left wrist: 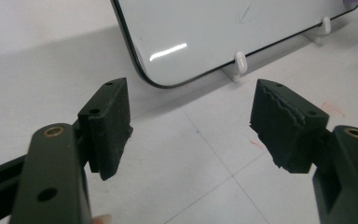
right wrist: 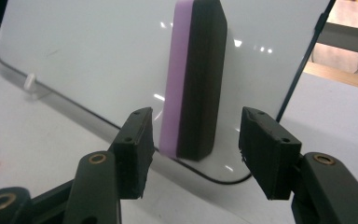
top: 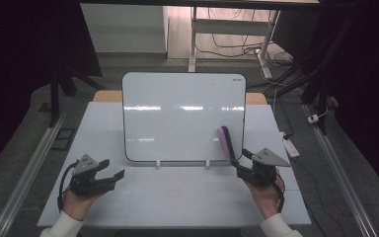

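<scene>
A whiteboard (top: 182,116) stands leaning back on the white table (top: 177,207), its face blank apart from faint marks. A purple-and-black eraser (top: 225,142) sits upright against the board's lower right part. My right gripper (top: 240,156) is open just below the eraser. In the right gripper view the eraser (right wrist: 198,70) rises between the two jaws of the right gripper (right wrist: 196,140), with a gap on each side. My left gripper (top: 113,168) hovers open and empty over the table, left of the board's lower left corner (left wrist: 154,79). The left gripper (left wrist: 191,121) holds nothing.
Two small white clips (top: 158,163) (top: 207,162) prop the board's bottom edge. A faint red scribble (top: 175,191) marks the table in front. Metal rails (top: 29,168) run along both sides of the table. A desk frame and cables (top: 237,44) lie beyond it.
</scene>
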{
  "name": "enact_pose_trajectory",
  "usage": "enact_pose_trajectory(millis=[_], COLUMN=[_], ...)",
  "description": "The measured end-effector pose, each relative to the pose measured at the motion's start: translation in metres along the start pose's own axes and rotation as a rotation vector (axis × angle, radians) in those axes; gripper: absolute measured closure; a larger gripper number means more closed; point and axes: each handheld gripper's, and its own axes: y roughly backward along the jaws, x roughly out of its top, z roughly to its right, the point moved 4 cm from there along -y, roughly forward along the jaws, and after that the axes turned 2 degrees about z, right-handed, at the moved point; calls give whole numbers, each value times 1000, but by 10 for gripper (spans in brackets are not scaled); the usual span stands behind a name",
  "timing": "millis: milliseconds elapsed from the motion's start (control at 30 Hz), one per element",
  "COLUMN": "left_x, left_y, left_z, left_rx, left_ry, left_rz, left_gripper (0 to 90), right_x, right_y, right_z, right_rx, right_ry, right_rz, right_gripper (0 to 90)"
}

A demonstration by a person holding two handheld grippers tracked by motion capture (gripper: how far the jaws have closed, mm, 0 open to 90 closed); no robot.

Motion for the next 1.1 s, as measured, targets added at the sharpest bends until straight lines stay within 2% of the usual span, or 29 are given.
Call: enact_pose_trajectory(millis=[167,567,767,1100], left_x=[-2,-9,-10,-10], left_y=[1,0,0,-1], left_z=[-1,0,0,1], left_rx=[-4,-17,-21,-22], left_ry=[5,2,1,-8], left_rz=[-5,-31,-37,-37], left_gripper=[294,291,291,291], right_x=[-13,-34,-38,-38], right_y=[5,20,21,21], right_z=[9,26,28,28], right_rx=[30,38,57,62], right_ry=[22,29,40,43], right_rz=[-23,-43,-42,-35], right_gripper=[427,422,420,414])
